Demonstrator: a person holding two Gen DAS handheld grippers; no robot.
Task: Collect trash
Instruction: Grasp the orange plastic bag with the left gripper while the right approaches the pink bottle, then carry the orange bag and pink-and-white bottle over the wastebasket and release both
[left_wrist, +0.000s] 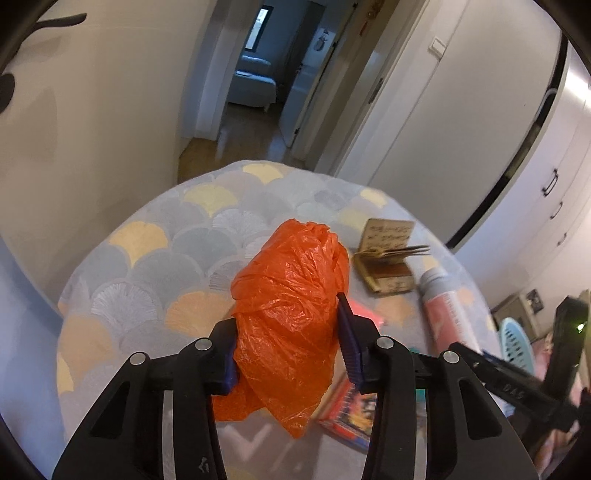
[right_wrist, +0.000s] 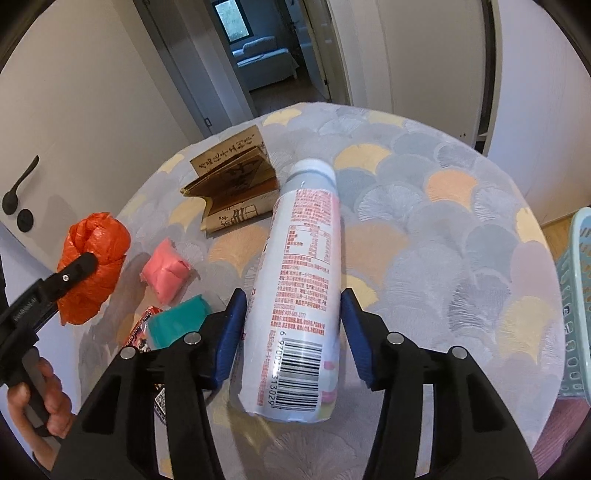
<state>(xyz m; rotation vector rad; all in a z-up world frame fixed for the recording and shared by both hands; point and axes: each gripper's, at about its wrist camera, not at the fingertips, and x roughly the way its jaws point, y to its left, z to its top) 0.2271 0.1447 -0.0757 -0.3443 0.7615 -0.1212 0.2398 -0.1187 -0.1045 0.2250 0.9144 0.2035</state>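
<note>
My left gripper (left_wrist: 288, 332) is shut on a crumpled orange plastic bag (left_wrist: 291, 295) and holds it above the round table (left_wrist: 147, 258); the bag also shows in the right wrist view (right_wrist: 92, 258). My right gripper (right_wrist: 291, 321) is around a white bottle with red print (right_wrist: 299, 280) that lies on the table (right_wrist: 443, 240). Its blue pads (right_wrist: 231, 332) sit beside the bottle's sides; contact is unclear. The bottle also shows in the left wrist view (left_wrist: 447, 310).
A brown cardboard box (right_wrist: 232, 184) lies open at the back. A pink wad (right_wrist: 164, 269), a teal wad (right_wrist: 177, 325) and a colourful packet (right_wrist: 142, 336) lie at the left. A light-blue basket (right_wrist: 576, 295) stands off the table's right edge. A hallway door is behind.
</note>
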